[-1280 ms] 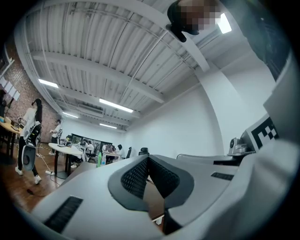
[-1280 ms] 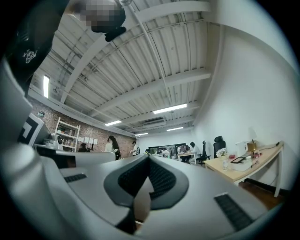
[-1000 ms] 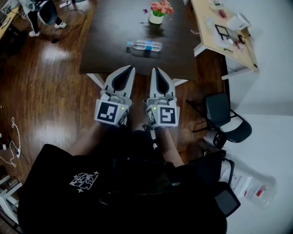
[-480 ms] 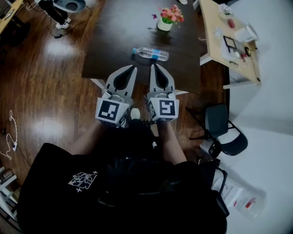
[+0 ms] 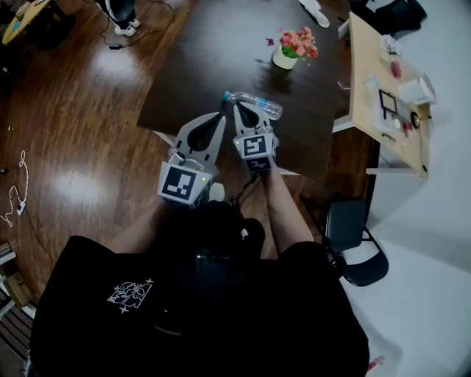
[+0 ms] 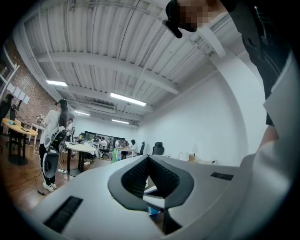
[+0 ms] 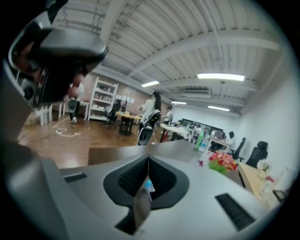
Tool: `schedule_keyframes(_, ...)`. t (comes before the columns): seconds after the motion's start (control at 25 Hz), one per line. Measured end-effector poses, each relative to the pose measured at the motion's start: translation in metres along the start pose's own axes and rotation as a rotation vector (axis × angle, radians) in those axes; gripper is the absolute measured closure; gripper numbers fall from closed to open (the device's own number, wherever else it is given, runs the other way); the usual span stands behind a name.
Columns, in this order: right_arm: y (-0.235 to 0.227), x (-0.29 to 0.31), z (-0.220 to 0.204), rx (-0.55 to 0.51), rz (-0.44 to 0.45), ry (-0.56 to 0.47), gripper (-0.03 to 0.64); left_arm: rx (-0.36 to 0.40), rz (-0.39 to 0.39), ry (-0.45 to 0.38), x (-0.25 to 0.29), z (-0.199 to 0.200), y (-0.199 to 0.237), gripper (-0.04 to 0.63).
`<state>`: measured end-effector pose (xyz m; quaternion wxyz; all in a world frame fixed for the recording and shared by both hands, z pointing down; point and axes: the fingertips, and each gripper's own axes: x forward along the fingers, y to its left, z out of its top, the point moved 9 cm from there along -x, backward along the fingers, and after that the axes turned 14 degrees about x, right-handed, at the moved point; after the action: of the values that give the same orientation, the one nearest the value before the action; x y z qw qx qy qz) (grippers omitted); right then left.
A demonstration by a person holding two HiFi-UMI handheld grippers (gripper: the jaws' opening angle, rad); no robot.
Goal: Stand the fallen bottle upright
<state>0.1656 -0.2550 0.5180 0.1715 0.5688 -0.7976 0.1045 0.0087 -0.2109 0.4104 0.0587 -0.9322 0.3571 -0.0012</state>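
A clear plastic bottle (image 5: 261,107) with a blue label lies on its side on the dark table (image 5: 199,59), near the table's front edge. My right gripper (image 5: 237,106) is shut, with its tips over the bottle's cap end; whether they touch it I cannot tell. In the right gripper view the bottle's blue cap (image 7: 148,186) shows through the hollow behind the shut tips (image 7: 148,157). My left gripper (image 5: 221,115) is shut too, just left of the right one at the table's edge, with nothing in it. A patch of blue label (image 6: 153,209) peeps below its shut tips (image 6: 148,157).
A white pot of pink flowers (image 5: 293,50) stands on the dark table behind the bottle. A light wooden table (image 5: 368,110) with small items is at the right. A black chair (image 5: 353,235) stands near my right side. A person (image 5: 121,11) stands far left.
Both grippers have moved forward to the dark table. The right one went further and lower, from short of the table's edge to the bottle's cap end.
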Motion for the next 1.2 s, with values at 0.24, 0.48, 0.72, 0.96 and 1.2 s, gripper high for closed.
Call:
schedule_keyframes(0.24, -0.023, 0.07, -0.03, -0.242, 0.147, 0.303, 0.45, 0.005, 0.051, 0.039, 0.009, -0.005, -0.002, 0.597)
schedule_keyframes(0.48, -0.03, 0.12, -0.044, -0.37, 0.269, 0.51, 0.391, 0.005, 0.103, 0.067, 0.016, -0.01, 0.003, 0.597)
schedule_keyframes(0.72, -0.029, 0.153, -0.046, -0.431, 0.289, 0.664, 0.383, 0.002, 0.143, 0.085, 0.019, -0.012, 0.014, 0.597)
schedule_keyframes(0.96, -0.027, 0.174, -0.056, -0.414, 0.306, 0.748, 0.383, 0.019, 0.124, 0.122, 0.029, -0.018, 0.016, 0.597)
schedule_keyframes(1.2, -0.035, 0.191, -0.083, -0.456, 0.302, 0.772, 0.413, 0.019, 0.118, 0.106, 0.05, -0.016, 0.019, 0.597)
